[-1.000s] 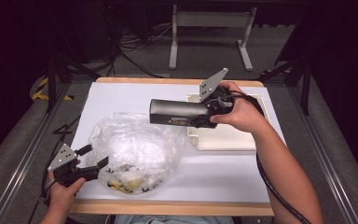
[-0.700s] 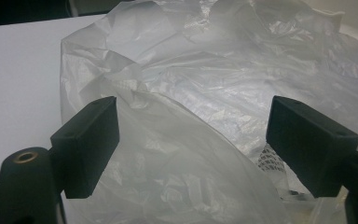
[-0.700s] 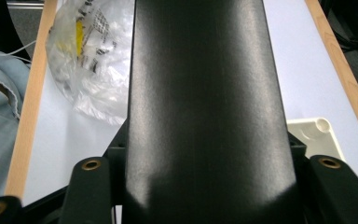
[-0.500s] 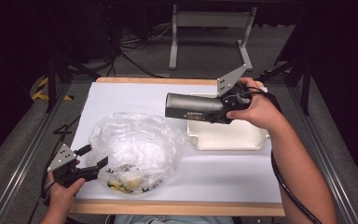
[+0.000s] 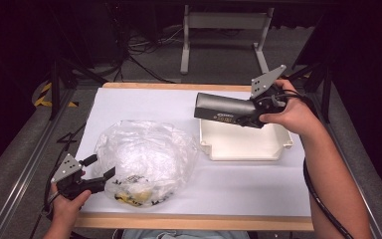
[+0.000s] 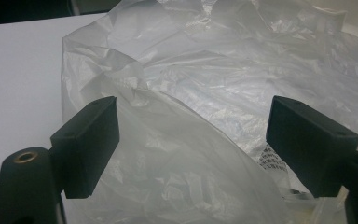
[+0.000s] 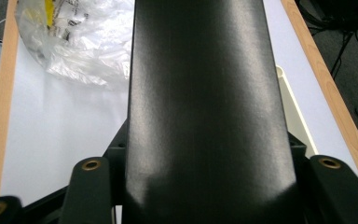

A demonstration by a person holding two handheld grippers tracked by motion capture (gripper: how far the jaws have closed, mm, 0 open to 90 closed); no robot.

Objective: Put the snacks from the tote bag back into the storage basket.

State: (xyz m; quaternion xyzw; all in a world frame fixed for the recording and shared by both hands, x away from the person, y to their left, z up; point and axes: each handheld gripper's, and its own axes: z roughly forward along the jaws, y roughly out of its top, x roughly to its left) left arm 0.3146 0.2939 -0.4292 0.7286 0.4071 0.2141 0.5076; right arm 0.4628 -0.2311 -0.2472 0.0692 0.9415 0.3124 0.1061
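Both grippers first: my right gripper [image 5: 248, 115] is clamped on a dark grey tube [image 5: 223, 106], held level above the table's far right part, over the far rim of the tray [image 5: 243, 149]. My left gripper [image 5: 99, 168] sits at the near left corner with its jaws spread wide, one on each side of the bag's near edge, the pads not pressing on it.

Going by size, the white table [image 5: 238, 191] comes first, with a wooden strip along its near and far edges. Next is the clear plastic bag [image 5: 144, 157], crumpled and puffed up, lying on the left half toward the near edge; printed yellow and black packets show through its near side. In the left gripper view the bag [image 6: 191, 107] bulges up between my jaws.

The white tray lies on the right half, its left side just beside the bag.

In the right gripper view the tube [image 7: 205, 107] runs straight out between my jaws, across the table toward the bag [image 7: 84, 42].
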